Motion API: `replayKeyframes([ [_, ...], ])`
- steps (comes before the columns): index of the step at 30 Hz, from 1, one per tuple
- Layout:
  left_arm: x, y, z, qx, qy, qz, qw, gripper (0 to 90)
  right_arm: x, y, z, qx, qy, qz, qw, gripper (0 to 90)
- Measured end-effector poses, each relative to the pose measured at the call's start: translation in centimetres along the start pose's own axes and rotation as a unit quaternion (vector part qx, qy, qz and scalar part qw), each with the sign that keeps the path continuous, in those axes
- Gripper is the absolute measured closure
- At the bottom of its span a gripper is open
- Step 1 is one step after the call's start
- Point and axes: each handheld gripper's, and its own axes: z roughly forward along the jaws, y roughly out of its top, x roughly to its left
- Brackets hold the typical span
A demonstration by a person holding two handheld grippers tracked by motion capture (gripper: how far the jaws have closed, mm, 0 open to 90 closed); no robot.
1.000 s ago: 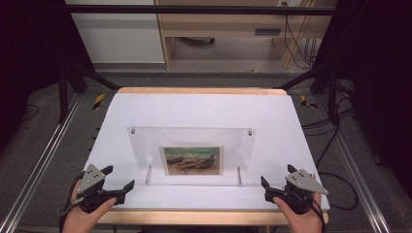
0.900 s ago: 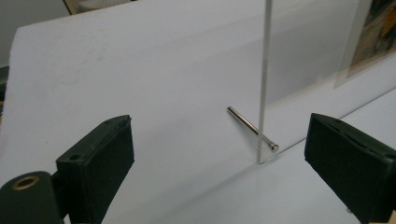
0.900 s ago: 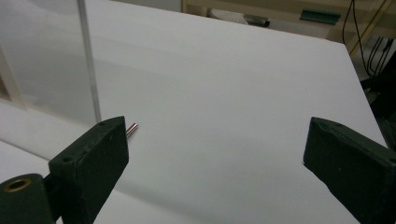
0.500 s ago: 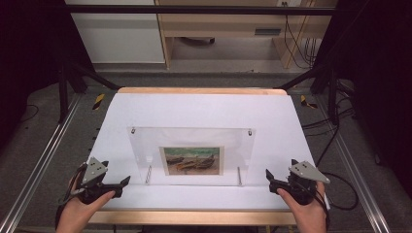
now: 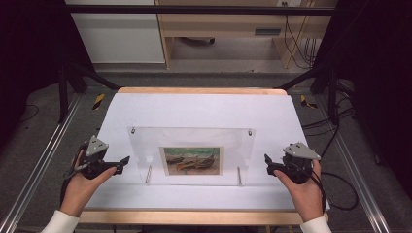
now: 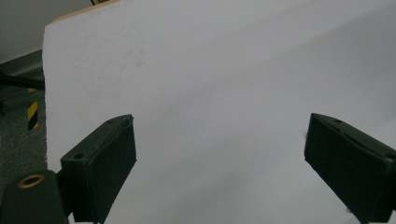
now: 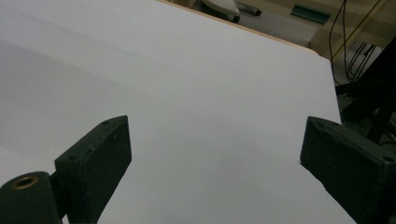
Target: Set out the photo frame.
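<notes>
A clear picture frame [image 5: 192, 156] stands upright in the middle of the white surface [image 5: 204, 109]. The left gripper [image 5: 121, 164] and the right gripper [image 5: 268, 164] are beside it, apart from it, each with jaws wide and empty.

The left gripper [image 5: 121, 162] sits in the person's left hand [image 5: 85, 182] just left of the clear frame [image 5: 192, 138], jaws spread wide and aimed toward it (grey plate on top). The right gripper [image 5: 268, 164], in the right hand [image 5: 303, 189], mirrors it right of the frame, jaws equally wide apart.
</notes>
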Motion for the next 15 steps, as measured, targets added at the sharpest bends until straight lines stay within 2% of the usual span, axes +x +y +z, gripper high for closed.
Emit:
replayKeyframes([
  [7,1.4,0.5,2.2,0.002,0.009,-0.028,0.9996,8.8,-0.8,0.6,1.9,0.006,-0.016,0.004,0.9998,10.5],
  [10,1.6,0.7,3.0,-0.003,0.009,-0.043,0.999,8.8,-1.1,0.6,2.7,0.009,-0.022,0.011,0.9997,10.9],
  [15,1.6,0.8,4.1,-0.01,0.012,-0.054,0.9984,8.9,-1.4,0.6,4.0,0.014,-0.03,0.023,0.9992,11.7],
])
